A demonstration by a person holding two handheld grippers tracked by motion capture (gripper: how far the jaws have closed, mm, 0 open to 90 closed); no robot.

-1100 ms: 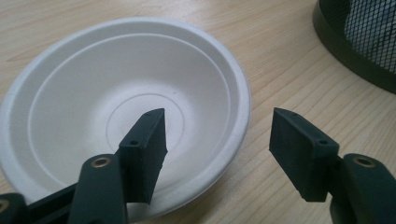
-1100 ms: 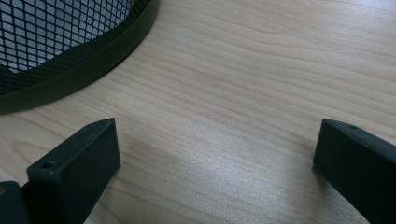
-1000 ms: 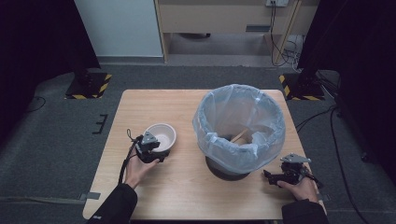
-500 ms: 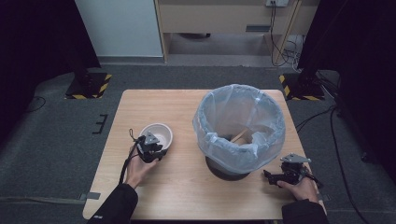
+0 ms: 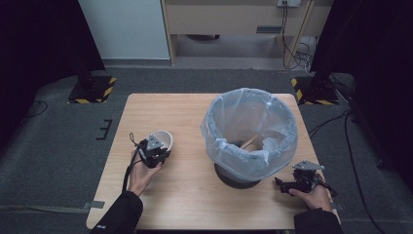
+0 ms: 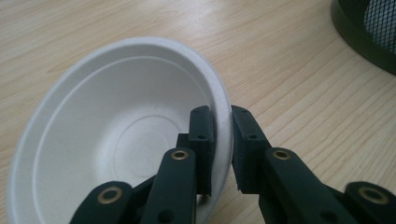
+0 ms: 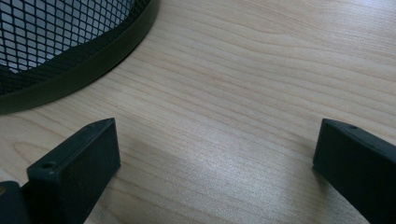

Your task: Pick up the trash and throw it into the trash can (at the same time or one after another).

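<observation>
A white paper bowl [image 5: 164,137] [image 6: 112,135] lies at the left of the wooden table [image 5: 185,112], tipped toward my left gripper. My left gripper [image 5: 160,147] [image 6: 222,140] has just been closing and is now shut on the bowl's near rim, one jaw inside and one outside. At the right stands a black mesh bin [image 5: 248,131] [image 7: 60,60] lined with a clear bag, with a wooden stick [image 5: 249,142] inside. My right gripper [image 5: 279,184] [image 7: 215,158] rests on the table beside the bin's base, open with bare wood between its jaws.
The table's front edge runs just below both hands. Bare tabletop lies between the bowl and the bin and behind them. Dark stands with yellow-black stripes [image 5: 92,90] sit on the grey floor beyond the table.
The left gripper's jaws have come together on the bowl's rim, and the bowl now sits tilted. The right hand has not moved.
</observation>
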